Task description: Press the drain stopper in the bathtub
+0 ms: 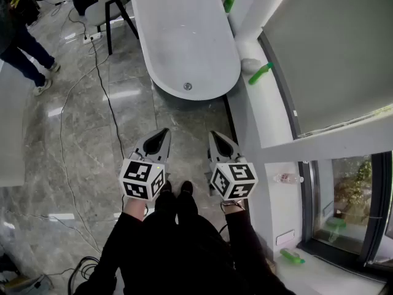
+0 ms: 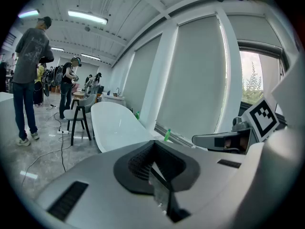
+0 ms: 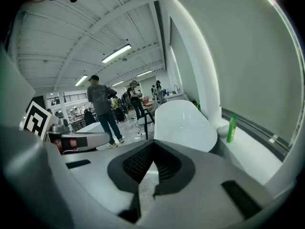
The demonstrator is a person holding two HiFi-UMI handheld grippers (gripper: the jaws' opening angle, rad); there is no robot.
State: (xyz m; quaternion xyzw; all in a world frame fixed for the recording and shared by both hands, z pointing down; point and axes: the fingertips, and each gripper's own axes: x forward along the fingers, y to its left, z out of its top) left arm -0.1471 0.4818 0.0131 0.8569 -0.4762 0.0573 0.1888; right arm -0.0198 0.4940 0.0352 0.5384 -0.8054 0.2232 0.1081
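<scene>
The white bathtub (image 1: 184,39) stands on the grey marble floor ahead of me, with its round metal drain stopper (image 1: 187,86) in the bottom at the near end. My left gripper (image 1: 163,133) and right gripper (image 1: 214,136) hover side by side over the floor, well short of the tub, both shut with nothing in them. In the left gripper view the shut jaws (image 2: 153,144) point toward the tub (image 2: 116,123). The right gripper view shows its shut jaws (image 3: 153,147) aimed at the tub (image 3: 183,120). From both gripper views the stopper is hidden.
A white window ledge (image 1: 249,109) runs along the tub's right side, with a green bottle (image 1: 260,74) lying on it. A dark chair (image 1: 113,8) stands left of the tub. Black cables (image 1: 101,72) trail over the floor. People stand at the far left (image 1: 24,48).
</scene>
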